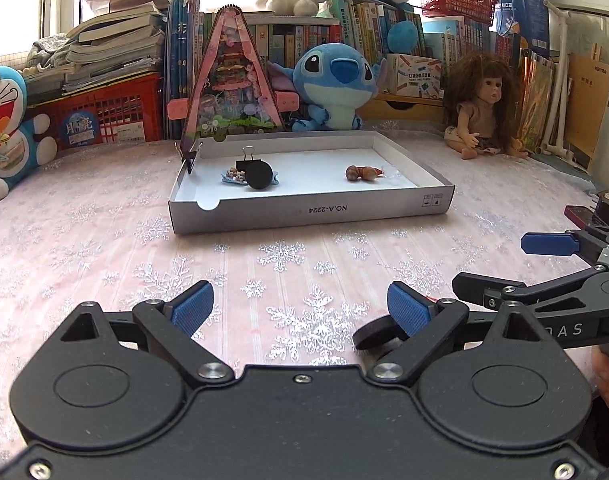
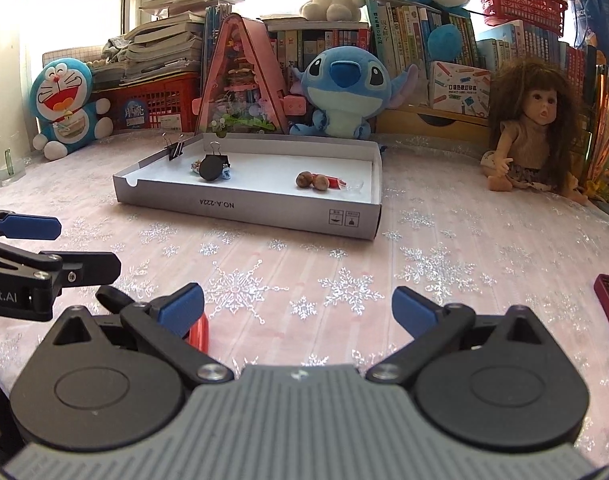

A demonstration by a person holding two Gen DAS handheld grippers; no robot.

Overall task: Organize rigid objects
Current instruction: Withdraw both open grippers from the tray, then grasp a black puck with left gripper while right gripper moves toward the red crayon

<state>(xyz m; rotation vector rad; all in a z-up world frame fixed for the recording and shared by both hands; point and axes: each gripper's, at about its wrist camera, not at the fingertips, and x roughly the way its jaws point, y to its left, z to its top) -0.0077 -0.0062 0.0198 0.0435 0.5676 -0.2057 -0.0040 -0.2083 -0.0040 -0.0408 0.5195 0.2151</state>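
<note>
White cardboard tray [image 2: 248, 210] lay long axis left-right, holding binder clip [image 2: 219, 157] and nuts [image 2: 313, 180]. Left gripper [image 1: 300, 312], right gripper [image 2: 298, 308] fingers apart (both empty); red object [image 2: 198, 333] by right gripper.

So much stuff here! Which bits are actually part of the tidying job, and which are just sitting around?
Part of the job: the shallow box, the binder clip, black disc and nuts in it, both grippers.

Just lying about: Stitch plush, Doraemon plush, doll, books.

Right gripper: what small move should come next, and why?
Probably shift the right gripper left and down around the red object lying beside its left finger. Its jaws are open and empty, and the other small items already sit in the white box.
</note>
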